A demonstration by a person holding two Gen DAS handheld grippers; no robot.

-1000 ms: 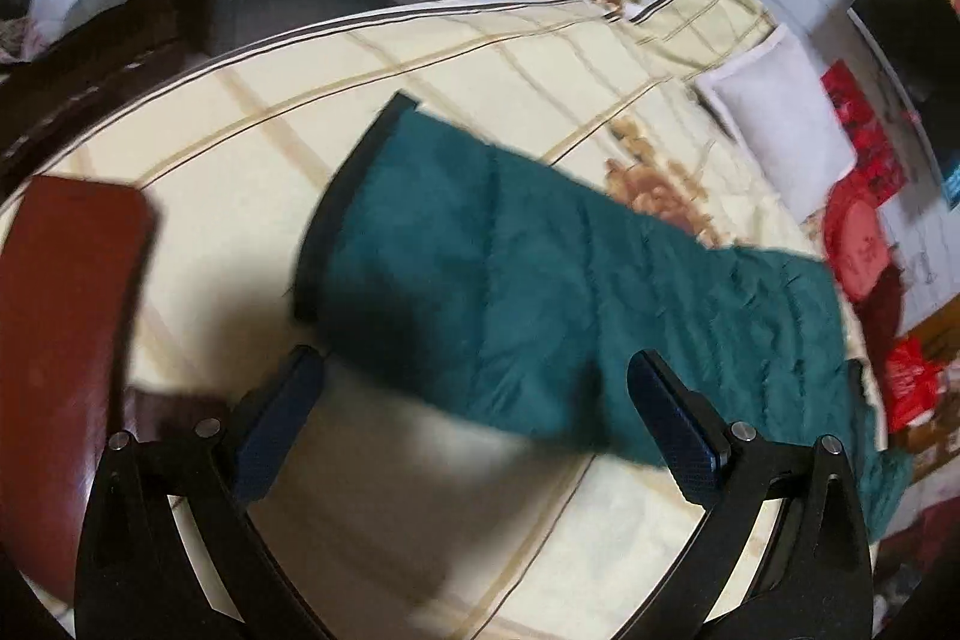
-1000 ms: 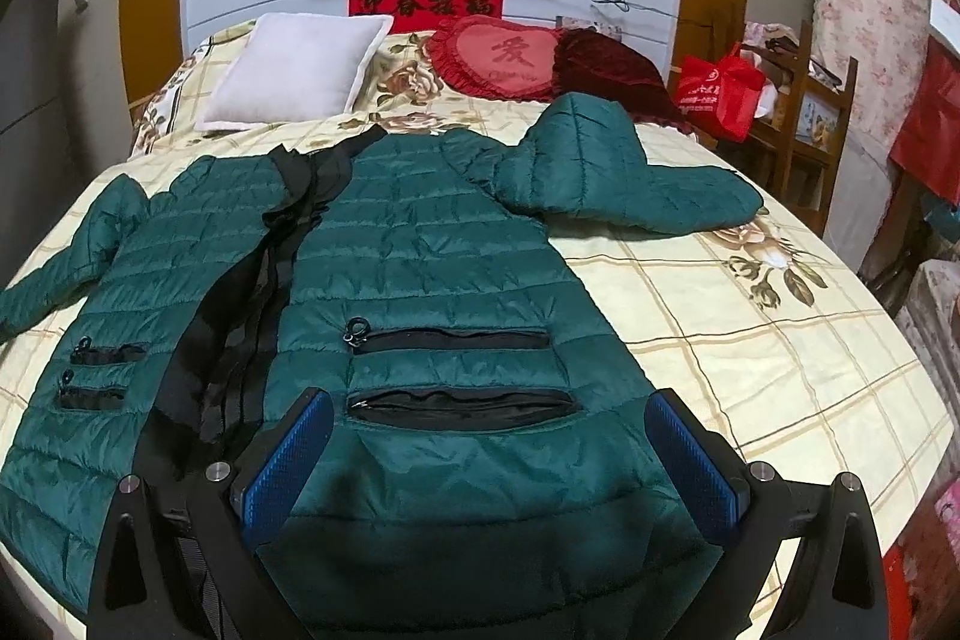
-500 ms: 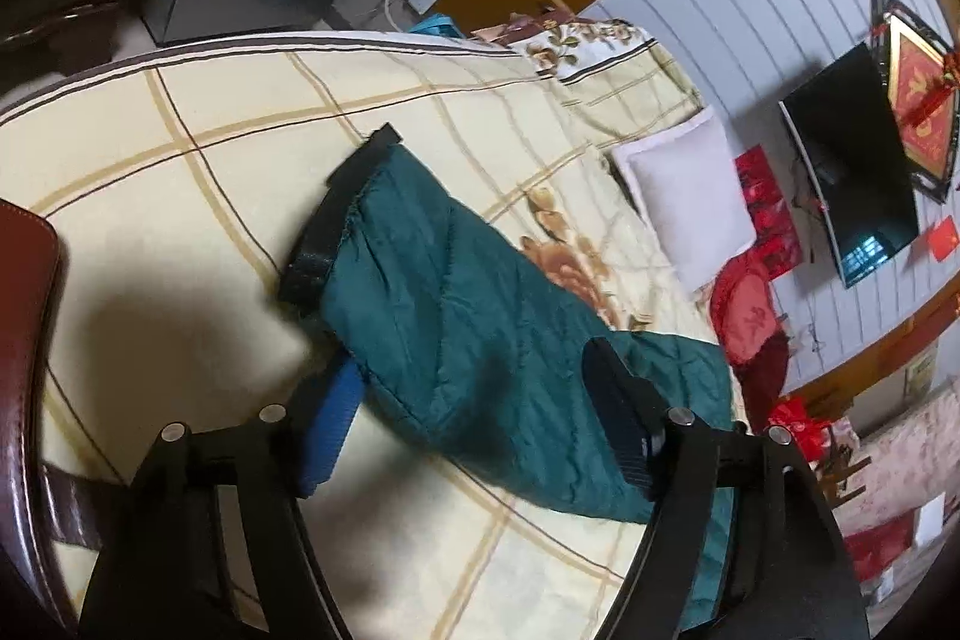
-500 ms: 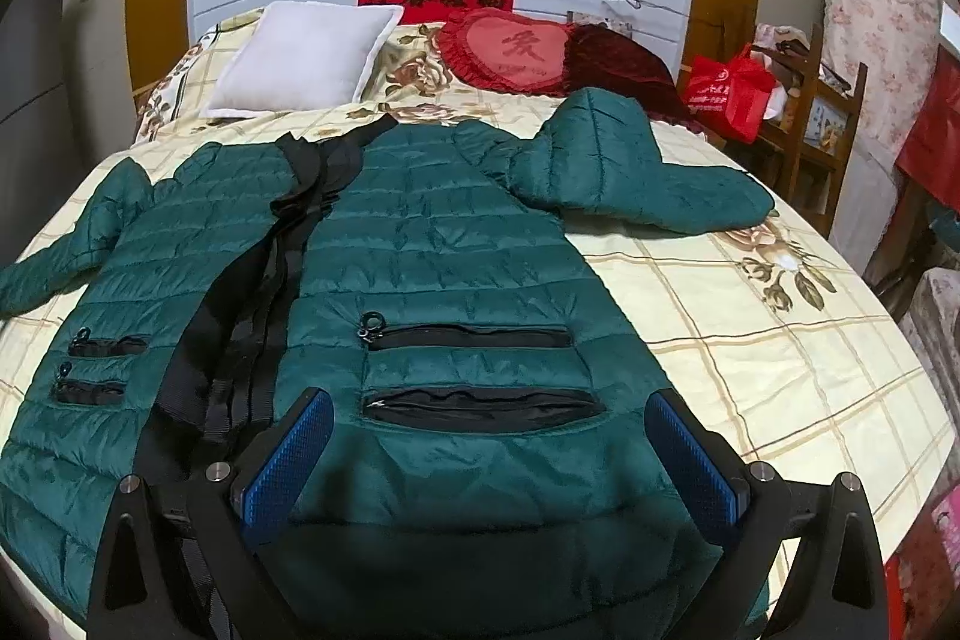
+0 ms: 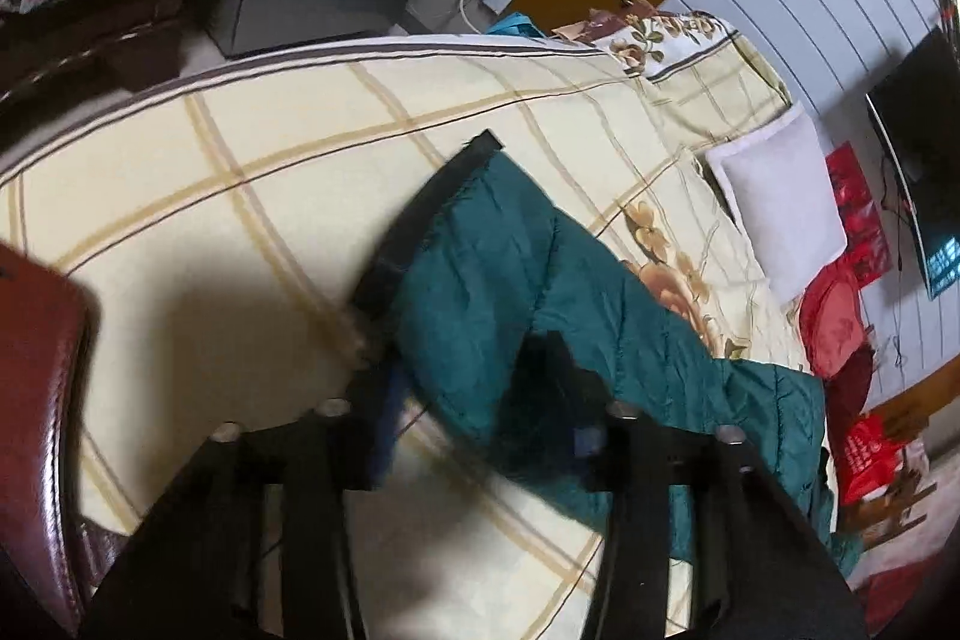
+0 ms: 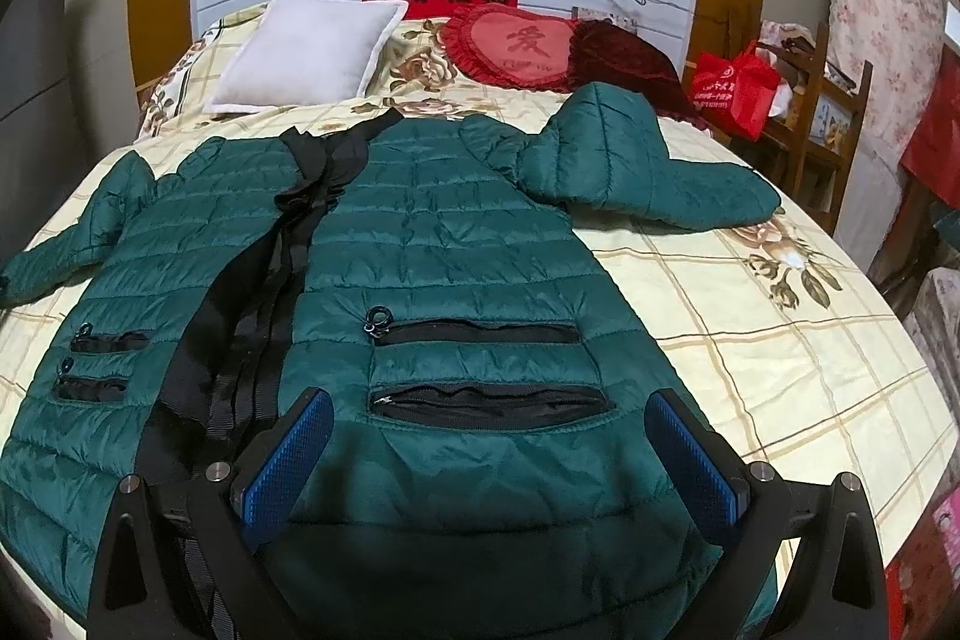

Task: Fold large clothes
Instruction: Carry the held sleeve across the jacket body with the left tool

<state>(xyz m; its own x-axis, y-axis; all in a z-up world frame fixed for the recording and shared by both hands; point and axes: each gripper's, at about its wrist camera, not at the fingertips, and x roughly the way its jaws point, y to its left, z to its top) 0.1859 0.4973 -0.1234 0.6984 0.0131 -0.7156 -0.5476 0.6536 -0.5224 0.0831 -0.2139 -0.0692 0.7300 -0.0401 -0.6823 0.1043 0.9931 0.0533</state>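
Left wrist view: the left gripper point(image 5: 474, 394) hung low over the bed's left edge, its jaws closing around the sleeve point(image 5: 516, 292) a little way up from the black cuff point(image 5: 420, 220); the padded cloth sat between the fingers, but motion blur hid whether the pads were pressing it yet.
Right wrist view: the right gripper point(image 6: 492, 454) stood wide open above the hem of the jacket point(image 6: 444, 250), holding nothing, the hem lying between and under its blue pads point(image 6: 288, 454).
Jacket: one green quilted jacket lay flat and face up across the middle of the bed point(image 6: 780, 340), hem towards the foot edge, collar towards the pillows.
Far sleeve: it was bent across the bed's right side, just beside the body.
Head of bed: a white pillow point(image 6: 312, 52) on the left, a red heart cushion point(image 6: 516, 46) and a dark red cushion point(image 6: 624, 64) on the right.
Risk, grip: the slick padded sleeve would likely slip out if the jaws caught only the outer layer.
Risk, drag: pulling the sleeve across with the hem unpinned could probably skew the whole jacket.
Count: one jacket, two sleeves, four zip pockets, three cushions, two grippers.
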